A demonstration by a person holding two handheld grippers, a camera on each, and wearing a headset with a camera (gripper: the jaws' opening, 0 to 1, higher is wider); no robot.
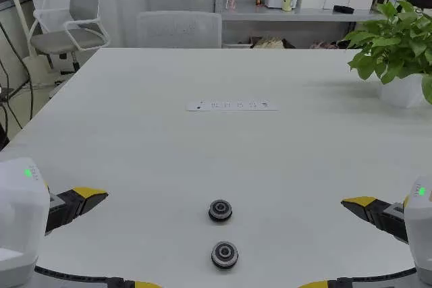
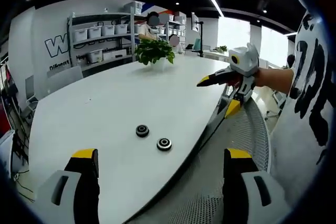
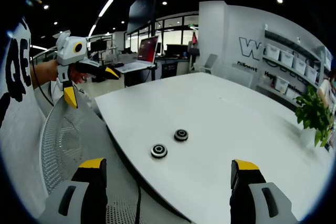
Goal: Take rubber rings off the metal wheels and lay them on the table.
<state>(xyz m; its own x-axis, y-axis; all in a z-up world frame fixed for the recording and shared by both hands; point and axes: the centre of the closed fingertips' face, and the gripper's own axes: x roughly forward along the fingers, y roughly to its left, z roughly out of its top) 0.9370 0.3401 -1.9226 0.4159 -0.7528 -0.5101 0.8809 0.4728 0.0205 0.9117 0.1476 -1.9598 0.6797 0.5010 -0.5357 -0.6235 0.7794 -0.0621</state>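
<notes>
Hovering low at either side of the head view, the left gripper (image 1: 121,239) and the right gripper (image 1: 329,244) both have their jaws spread wide and hold nothing. The two metal wheels lie flat on the table (image 1: 169,153) between them, the nearer wheel (image 1: 224,254) just behind the farther wheel (image 1: 220,210), each with its rubber ring (image 1: 214,255) on. Both wheels are small, low and loose, so a jaw that comes in flat would probably push one across the smooth top rather than catch it. In the left gripper view, the own jaws stand well apart and the wheels sit ahead of them and roughly centred. The right gripper (image 2: 218,97) hangs beyond them off the table edge, so both tools closing on one wheel at once could collide. In the right gripper view, the open jaws frame the same pair, with the nearer wheel (image 3: 159,151) close to the table's near edge and the left gripper (image 3: 93,86) well off to the side. A ring stretched off with only one gripper steadying the hub could snap free, or knock the wheel over that edge. The wheels also lie close enough together that grabbing one may bump the other.
</notes>
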